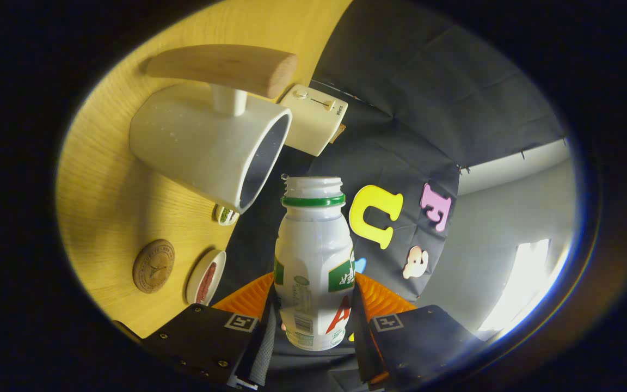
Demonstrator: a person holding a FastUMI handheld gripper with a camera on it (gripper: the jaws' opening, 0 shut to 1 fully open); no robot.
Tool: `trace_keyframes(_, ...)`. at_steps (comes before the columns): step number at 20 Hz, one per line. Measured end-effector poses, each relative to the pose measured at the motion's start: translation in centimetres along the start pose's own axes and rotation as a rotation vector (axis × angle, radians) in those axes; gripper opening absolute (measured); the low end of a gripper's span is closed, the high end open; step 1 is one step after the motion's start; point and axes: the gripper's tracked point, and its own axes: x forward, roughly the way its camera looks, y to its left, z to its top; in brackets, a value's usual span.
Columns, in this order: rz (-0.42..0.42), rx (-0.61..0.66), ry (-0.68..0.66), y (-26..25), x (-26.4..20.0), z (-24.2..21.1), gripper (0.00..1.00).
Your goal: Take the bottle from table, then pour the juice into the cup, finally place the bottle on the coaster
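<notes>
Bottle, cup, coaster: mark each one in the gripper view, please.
bottle (313, 256): gripper view, white body, held between the jaws.
cup (204, 147): gripper view, outer wall, beyond the bottle's mouth.
coaster (153, 265): gripper view, round brown top face, on the table.

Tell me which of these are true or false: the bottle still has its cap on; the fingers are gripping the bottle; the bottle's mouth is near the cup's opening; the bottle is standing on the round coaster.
1. The bottle still has its cap on. False: its threaded mouth is open.
2. The fingers are gripping the bottle. True: it sits clamped between them.
3. The bottle's mouth is near the opening of the cup. True.
4. The bottle stands on the round coaster. False: the coaster lies bare on the table, off to one side.
</notes>
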Motion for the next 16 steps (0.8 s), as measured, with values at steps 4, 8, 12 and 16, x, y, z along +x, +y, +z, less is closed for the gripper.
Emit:
trace_keyframes(4, 0.061, 0.193, 0.015, 0.7, 0.0, -0.4, 0.62)
trace_keyframes(8, 0.112, 0.286, 0.023, 1.6, 0.0, -0.6, 0.62)
trace_keyframes(12, 0.122, 0.172, 0.029, 3.1, -0.4, -0.7, 0.62)
trace_keyframes(16, 0.155, 0.284, 0.060, 3.8, -0.4, -1.6, 0.62)
